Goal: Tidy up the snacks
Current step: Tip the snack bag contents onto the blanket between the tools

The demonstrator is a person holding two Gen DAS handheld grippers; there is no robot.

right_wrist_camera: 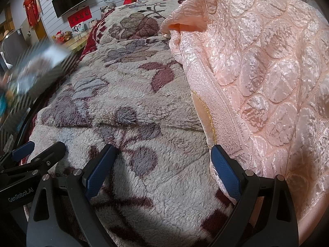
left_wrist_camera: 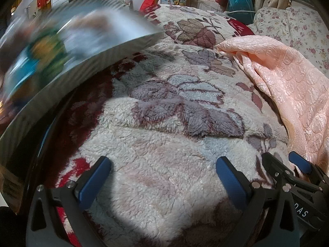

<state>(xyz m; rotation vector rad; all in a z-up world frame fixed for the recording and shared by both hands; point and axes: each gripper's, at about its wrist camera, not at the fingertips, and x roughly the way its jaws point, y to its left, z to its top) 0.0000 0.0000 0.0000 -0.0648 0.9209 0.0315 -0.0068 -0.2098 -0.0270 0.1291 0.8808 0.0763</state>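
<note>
A bed fills both views, and it is covered by a fluffy cream blanket (left_wrist_camera: 164,123) with big purple, brown and red flowers and leaves on it.

The left gripper (left_wrist_camera: 163,171) hangs low over this blanket. Its two blue fingers (left_wrist_camera: 96,181) are spread wide apart, and there is nothing between them, only the fluffy blanket below. The right gripper (right_wrist_camera: 162,160) is just beside it, close on the right, and it hangs low over the blanket too. Its blue fingers (right_wrist_camera: 225,173) are also spread wide with nothing held. The right finger of this gripper is right at the edge of a shiny pink quilt (right_wrist_camera: 257,72), but you cannot tell if it touches it.

The pink quilt lies bunched up on the right side of the bed, on top of the flower blanket. It has a puffy pattern of round shapes stitched into it.

On the left side there is a snack bag (left_wrist_camera: 67,47). It is very blurry. It looks silver with stripes along its edge and has blue, green and orange colors on the front. It is up over the left edge of the bed, well apart from both grippers, and neither gripper touches it. You cannot tell what holds it up.

Far back there is a gray wall with a dark TV (right_wrist_camera: 71,1) and red hanging decorations (right_wrist_camera: 31,8). A sofa with small flowers (left_wrist_camera: 292,26) stands behind the bed on the right.
</note>
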